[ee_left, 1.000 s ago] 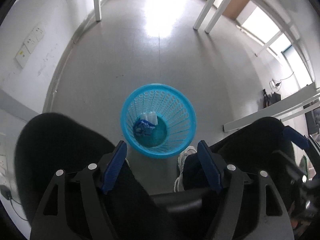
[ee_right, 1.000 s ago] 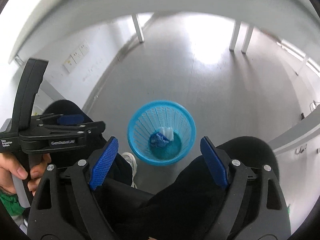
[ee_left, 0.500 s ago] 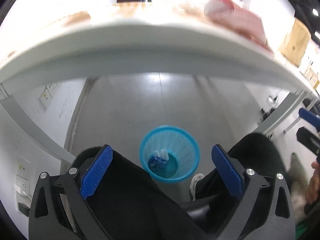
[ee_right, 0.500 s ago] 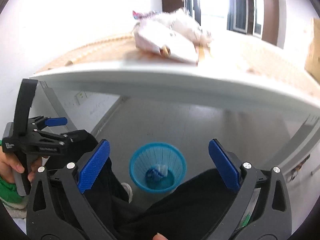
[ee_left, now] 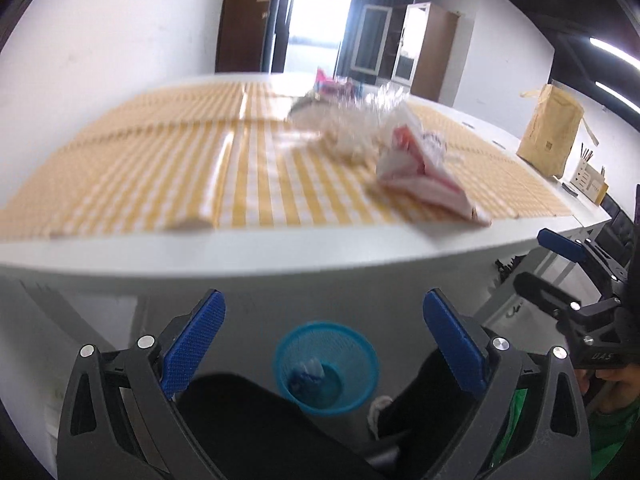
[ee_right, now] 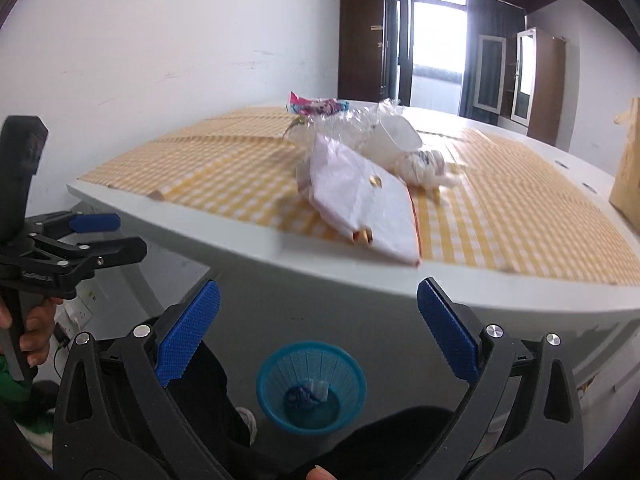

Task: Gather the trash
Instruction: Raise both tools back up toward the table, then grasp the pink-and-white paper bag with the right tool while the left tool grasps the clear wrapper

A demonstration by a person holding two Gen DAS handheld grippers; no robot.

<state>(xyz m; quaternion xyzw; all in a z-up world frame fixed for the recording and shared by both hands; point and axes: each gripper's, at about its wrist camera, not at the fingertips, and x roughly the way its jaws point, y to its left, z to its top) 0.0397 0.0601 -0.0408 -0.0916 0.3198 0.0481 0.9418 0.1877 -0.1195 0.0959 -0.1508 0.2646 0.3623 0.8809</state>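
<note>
White table [ee_right: 360,280], yellow check cloth [ee_right: 500,216]; wrapper print unreadable; left gripper [ee_left: 324,340], right gripper [ee_right: 318,332] spread, empty.

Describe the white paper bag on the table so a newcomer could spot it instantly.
On the white table, a yellow checked cloth holds a trash pile. The paper bag lies nearest the front edge, flat and white with a red rim, unlike the crinkled clear plastic behind.

The trash pile [ee_left: 372,128] is smeared by motion blur at twelve o'clock; the brown bag [ee_right: 628,168] (three o'clock) is cut off by the frame edge.
</note>
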